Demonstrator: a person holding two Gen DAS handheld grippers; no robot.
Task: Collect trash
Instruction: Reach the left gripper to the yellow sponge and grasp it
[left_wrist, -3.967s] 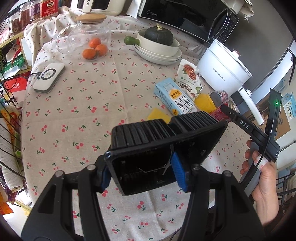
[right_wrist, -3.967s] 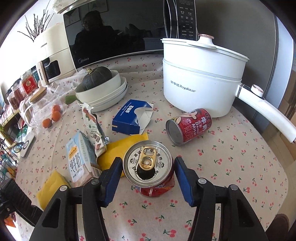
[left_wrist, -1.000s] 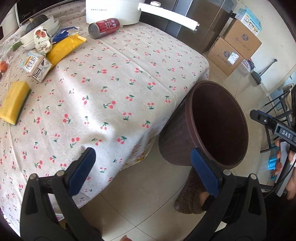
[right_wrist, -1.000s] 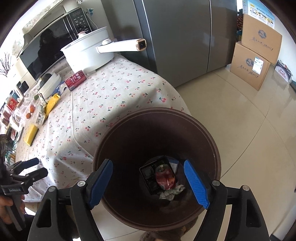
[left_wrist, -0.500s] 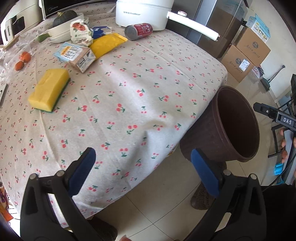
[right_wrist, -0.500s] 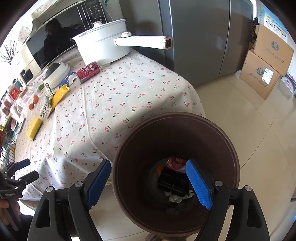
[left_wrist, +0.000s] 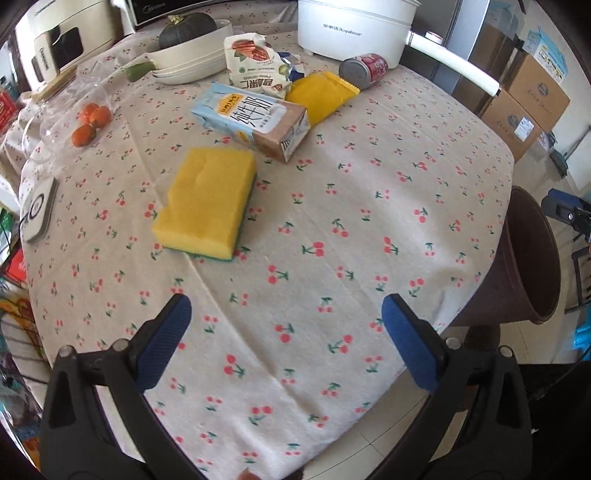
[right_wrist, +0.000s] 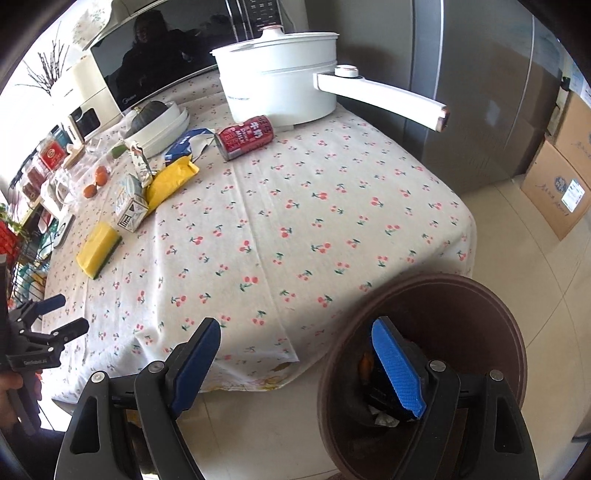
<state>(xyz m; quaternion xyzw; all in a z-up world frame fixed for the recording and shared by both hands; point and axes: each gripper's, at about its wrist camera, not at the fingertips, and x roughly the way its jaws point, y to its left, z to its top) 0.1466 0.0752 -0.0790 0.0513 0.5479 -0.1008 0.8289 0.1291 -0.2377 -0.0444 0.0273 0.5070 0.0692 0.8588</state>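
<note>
My left gripper (left_wrist: 286, 332) is open and empty over the near edge of the cherry-print table (left_wrist: 369, 206). Ahead of it lie a yellow sponge (left_wrist: 207, 201), a milk carton (left_wrist: 255, 120), a yellow wrapper (left_wrist: 319, 96), a snack bag (left_wrist: 255, 66) and a red can (left_wrist: 364, 70) on its side. My right gripper (right_wrist: 295, 343) is open and empty, between the table edge and the brown trash bin (right_wrist: 461, 295), which holds a black tray and scraps. The bin also shows in the left wrist view (left_wrist: 532, 266). The can (right_wrist: 245, 136) and the sponge (right_wrist: 98, 249) show in the right wrist view.
A white electric pot (left_wrist: 354, 26) with a long handle (right_wrist: 384, 96), stacked bowls with a squash (left_wrist: 192, 55), oranges (left_wrist: 90, 122) and a white device (left_wrist: 38, 210) sit on the table. A fridge (right_wrist: 480, 92) and cardboard boxes (right_wrist: 561, 184) stand to the right.
Both grippers swung away from the bin back towards the table. The left one now hangs over the tabletop. The right one has moved off the bin mouth to its left rim.
</note>
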